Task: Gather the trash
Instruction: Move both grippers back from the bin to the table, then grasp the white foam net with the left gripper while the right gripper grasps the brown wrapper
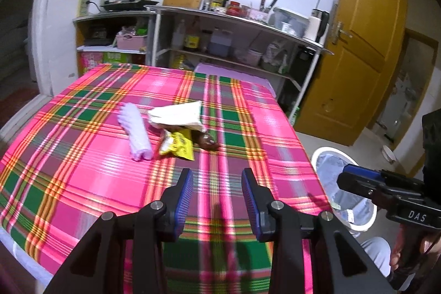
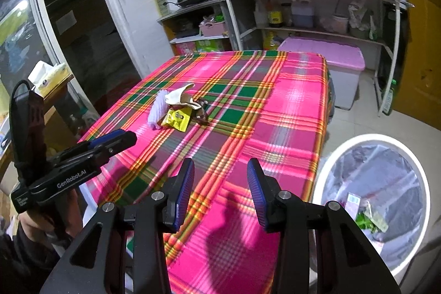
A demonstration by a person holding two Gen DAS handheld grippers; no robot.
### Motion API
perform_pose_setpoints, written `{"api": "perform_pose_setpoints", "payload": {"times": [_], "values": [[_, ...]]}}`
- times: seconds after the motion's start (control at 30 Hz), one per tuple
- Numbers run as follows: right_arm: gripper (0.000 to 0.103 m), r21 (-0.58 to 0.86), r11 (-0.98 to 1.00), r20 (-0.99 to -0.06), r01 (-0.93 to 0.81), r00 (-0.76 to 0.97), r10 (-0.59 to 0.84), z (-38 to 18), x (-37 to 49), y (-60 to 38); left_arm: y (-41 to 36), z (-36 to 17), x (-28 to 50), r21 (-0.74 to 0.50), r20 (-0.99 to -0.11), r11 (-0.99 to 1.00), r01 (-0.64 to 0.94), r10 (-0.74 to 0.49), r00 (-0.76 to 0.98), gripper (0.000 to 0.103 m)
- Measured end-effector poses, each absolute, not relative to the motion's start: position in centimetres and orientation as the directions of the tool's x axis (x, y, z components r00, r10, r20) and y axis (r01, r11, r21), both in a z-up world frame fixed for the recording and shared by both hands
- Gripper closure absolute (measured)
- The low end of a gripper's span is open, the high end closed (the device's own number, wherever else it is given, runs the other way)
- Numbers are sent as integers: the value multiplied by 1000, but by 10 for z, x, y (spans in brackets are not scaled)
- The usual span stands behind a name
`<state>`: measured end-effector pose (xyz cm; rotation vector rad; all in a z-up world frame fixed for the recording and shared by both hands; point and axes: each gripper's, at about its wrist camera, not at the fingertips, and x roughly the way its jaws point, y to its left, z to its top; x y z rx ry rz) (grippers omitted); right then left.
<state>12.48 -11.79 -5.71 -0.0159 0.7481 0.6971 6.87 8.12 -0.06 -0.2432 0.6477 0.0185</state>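
Observation:
A small heap of trash lies mid-table on the pink plaid cloth (image 1: 82,183): a lilac ribbed roll (image 1: 136,132), a white paper wrapper (image 1: 177,116), a yellow packet (image 1: 177,146) and a brown scrap (image 1: 206,141). My left gripper (image 1: 217,175) hovers over the near part of the table, short of the heap, open with nothing between its blue pads. The right gripper (image 2: 220,167) is also open and holds nothing, over the table's near right corner. From there the roll (image 2: 157,112), wrapper (image 2: 180,98) and packet (image 2: 177,117) lie ahead to the left. A white bin (image 2: 380,139) with a clear liner stands on the floor at the right.
The bin (image 1: 333,148) holds some scraps inside. Behind the table are metal shelves (image 1: 248,18) with bottles and a pot, a pink-lidded storage box (image 2: 325,51) and a yellow door (image 1: 358,46). A tissue box (image 2: 46,76) sits on a side stand at the left.

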Motion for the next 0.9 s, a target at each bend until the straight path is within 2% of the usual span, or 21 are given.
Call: {"api": "perform_pose_setpoints", "payload": {"times": [0.6,0.9], "values": [[62,186,735,-701,-652,436,564,-74,176,-42,149,-22,116,-212,-649,948,-239,46,759,67],[62,170,733,-744,-659,402,534,-93,212,-9,170,-41,157,-216,-692,940,-263,43,721,67]]}}
